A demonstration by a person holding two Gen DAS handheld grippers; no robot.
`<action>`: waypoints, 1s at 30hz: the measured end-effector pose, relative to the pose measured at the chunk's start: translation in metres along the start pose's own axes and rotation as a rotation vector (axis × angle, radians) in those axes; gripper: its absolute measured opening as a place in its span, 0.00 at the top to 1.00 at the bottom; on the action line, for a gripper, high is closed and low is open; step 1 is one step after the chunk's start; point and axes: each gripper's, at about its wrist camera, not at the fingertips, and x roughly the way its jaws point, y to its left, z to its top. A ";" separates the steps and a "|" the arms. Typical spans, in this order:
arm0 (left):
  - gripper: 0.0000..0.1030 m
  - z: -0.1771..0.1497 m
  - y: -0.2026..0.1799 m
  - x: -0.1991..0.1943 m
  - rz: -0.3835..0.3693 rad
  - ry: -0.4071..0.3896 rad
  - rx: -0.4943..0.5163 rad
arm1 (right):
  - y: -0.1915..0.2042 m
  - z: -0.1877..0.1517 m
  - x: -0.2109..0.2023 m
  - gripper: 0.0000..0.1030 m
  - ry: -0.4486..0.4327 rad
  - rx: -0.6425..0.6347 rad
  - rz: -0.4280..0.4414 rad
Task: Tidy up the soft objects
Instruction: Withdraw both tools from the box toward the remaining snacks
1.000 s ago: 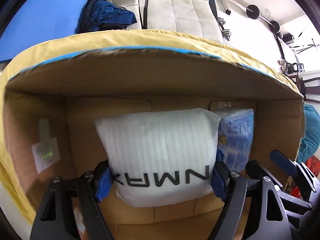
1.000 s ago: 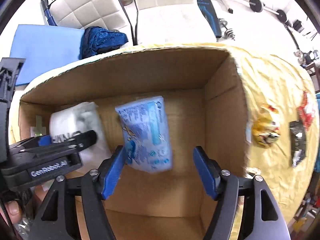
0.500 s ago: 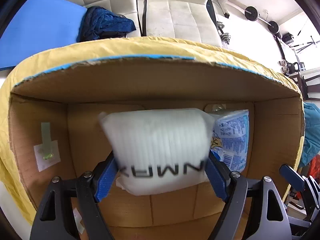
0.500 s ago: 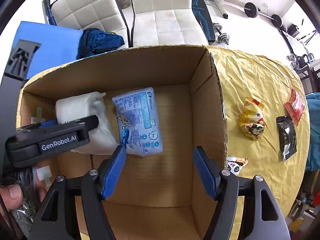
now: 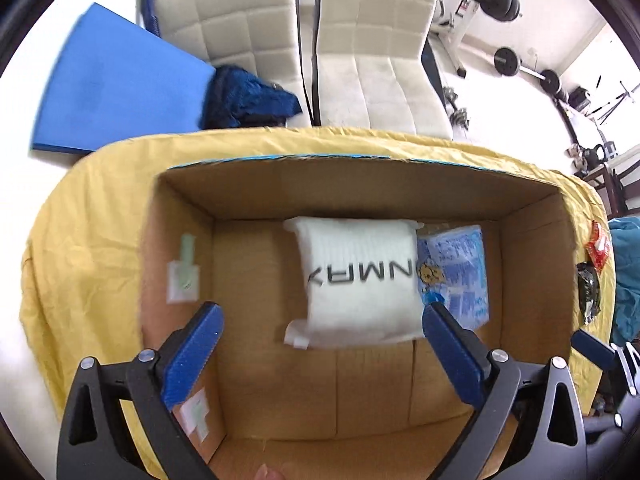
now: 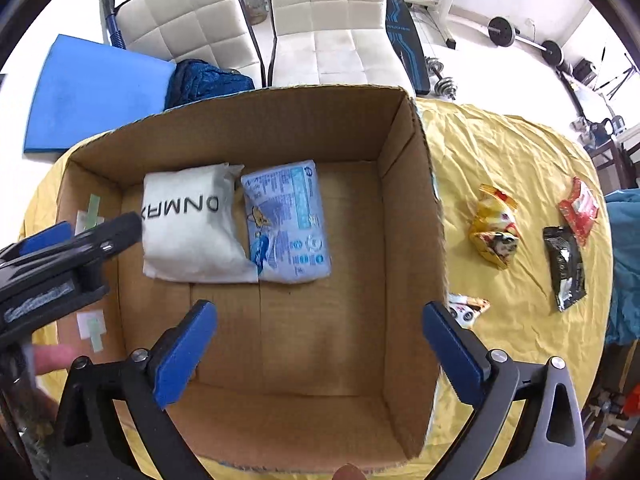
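The bench [image 6: 520, 168], covered with a yellow cloth, carries a big open cardboard box [image 6: 412, 200], which serves to collect the soft things. On its floor lie the white pack [image 6: 188, 232] and the blue pack [image 6: 286, 224], touching side by side near the far wall. Both were let go: the left claw [image 5: 318, 350] and the right claw [image 6: 318, 344] have just been opening and now stand spread, with nothing between the jaws. Small snack bags [image 6: 494, 230] wait on the cloth beside the box, probably next.
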 end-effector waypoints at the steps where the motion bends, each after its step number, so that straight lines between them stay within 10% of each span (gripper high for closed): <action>1: 0.01 -0.006 0.001 -0.009 0.003 -0.022 -0.001 | 0.000 -0.006 -0.004 0.00 -0.009 -0.001 0.002; 30: 0.01 -0.130 -0.015 -0.167 0.010 -0.258 -0.007 | -0.003 -0.124 -0.160 0.00 -0.197 -0.093 0.055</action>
